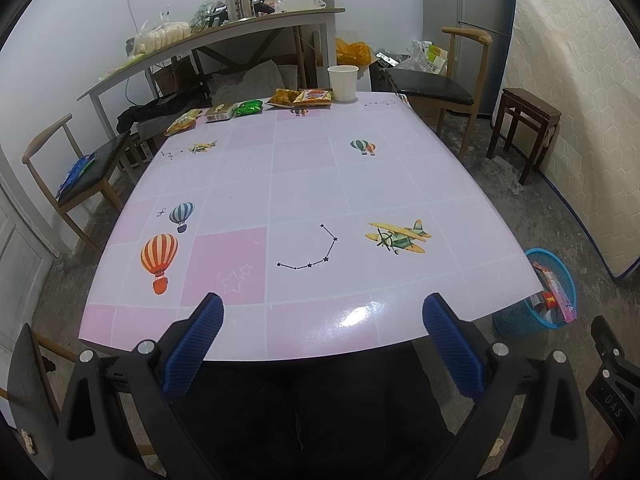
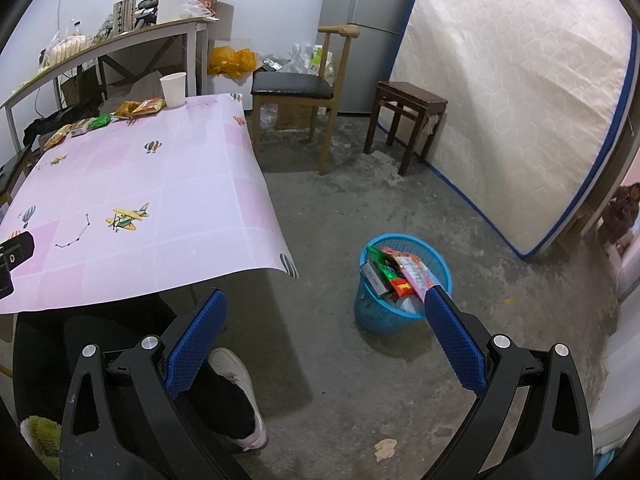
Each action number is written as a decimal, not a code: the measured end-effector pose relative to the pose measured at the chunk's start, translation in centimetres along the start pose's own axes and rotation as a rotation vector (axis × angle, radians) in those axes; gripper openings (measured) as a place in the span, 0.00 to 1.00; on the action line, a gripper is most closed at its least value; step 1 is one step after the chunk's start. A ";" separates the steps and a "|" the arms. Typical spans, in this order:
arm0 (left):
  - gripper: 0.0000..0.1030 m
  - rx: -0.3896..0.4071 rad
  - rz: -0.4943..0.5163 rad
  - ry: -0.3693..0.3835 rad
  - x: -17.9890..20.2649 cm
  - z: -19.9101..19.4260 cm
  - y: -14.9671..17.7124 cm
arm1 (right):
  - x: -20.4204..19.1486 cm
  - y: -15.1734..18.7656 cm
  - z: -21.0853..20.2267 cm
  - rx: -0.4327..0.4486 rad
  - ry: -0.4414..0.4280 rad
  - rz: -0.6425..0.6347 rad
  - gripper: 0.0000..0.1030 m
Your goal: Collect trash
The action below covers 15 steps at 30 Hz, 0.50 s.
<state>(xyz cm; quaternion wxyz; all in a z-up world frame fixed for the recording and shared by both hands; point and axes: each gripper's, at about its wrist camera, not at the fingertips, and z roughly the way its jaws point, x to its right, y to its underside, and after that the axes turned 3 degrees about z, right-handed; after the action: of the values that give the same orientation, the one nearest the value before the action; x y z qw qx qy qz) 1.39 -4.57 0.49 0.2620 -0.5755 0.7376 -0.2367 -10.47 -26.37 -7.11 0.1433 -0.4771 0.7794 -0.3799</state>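
left gripper [image 1: 322, 312] spread empty over table [image 1: 304, 184], right gripper [image 2: 325, 308] spread empty beside filled blue basket [image 2: 374, 316], wrappers [image 1: 302, 97] at far edge

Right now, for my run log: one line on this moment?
left gripper: open, empty | right gripper: open, empty | wrappers: far table edge | blue basket: part-filled
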 end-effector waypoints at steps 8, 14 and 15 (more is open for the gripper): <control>0.95 0.001 -0.002 -0.001 0.0 -0.1 0.0 | 0.0 0.0 0.0 0.000 -0.001 0.000 0.92; 0.95 0.001 -0.002 -0.001 0.0 -0.1 0.0 | -0.2 -0.1 0.0 -0.001 -0.003 -0.001 0.92; 0.95 0.001 -0.002 -0.001 0.0 -0.1 0.0 | -0.2 -0.1 0.0 0.000 -0.004 -0.001 0.92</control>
<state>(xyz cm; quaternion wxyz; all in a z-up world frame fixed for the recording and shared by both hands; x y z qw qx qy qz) 1.34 -4.54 0.61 0.2627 -0.5764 0.7366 -0.2371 -10.27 -26.20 -7.04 0.1445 -0.4782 0.7791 -0.3789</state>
